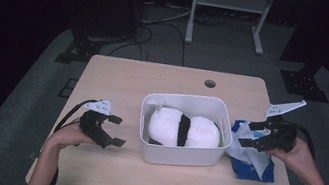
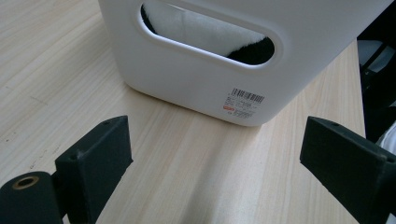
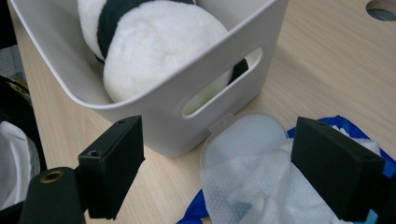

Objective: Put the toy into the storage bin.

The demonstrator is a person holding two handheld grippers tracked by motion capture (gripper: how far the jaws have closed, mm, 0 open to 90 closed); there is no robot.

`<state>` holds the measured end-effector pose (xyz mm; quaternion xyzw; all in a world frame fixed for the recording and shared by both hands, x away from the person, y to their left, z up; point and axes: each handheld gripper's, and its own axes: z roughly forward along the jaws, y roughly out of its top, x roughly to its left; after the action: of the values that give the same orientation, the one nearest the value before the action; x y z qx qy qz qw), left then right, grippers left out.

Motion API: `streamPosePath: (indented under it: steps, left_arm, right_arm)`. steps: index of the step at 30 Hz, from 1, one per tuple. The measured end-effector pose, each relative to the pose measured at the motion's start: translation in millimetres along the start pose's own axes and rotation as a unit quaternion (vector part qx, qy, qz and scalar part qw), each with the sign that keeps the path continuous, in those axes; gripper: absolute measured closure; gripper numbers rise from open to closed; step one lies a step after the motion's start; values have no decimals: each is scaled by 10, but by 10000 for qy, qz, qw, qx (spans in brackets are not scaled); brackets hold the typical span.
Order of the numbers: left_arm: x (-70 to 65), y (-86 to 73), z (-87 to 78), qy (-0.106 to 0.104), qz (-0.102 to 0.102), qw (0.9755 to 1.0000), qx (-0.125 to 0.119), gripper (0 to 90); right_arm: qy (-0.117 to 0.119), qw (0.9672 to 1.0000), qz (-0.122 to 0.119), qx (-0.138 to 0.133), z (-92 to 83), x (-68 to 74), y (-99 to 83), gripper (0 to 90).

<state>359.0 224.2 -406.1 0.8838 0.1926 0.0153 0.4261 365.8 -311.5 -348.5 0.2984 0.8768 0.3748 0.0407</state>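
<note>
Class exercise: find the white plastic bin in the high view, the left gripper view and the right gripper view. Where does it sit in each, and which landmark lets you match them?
High view: the white bin stands mid-table, between the two grippers.
Left gripper view: its end wall, with a barcode sticker, fills the top centre.
Right gripper view: its corner occupies the upper left.
Shared landmark: the black-and-white plush toy inside it.

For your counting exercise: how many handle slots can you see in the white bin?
2: one slot in the bin wall facing the left gripper, one facing the right gripper.
</note>
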Motion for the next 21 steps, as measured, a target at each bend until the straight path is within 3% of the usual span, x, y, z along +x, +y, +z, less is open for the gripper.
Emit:
streamPosePath:
  steps: [21]
  left_arm:
    - [-15, 3, 28, -15, -9, 10000, 19, 77]
  right_arm:
    - [-48, 9994, 319, -145, 22, 51, -457, 159]
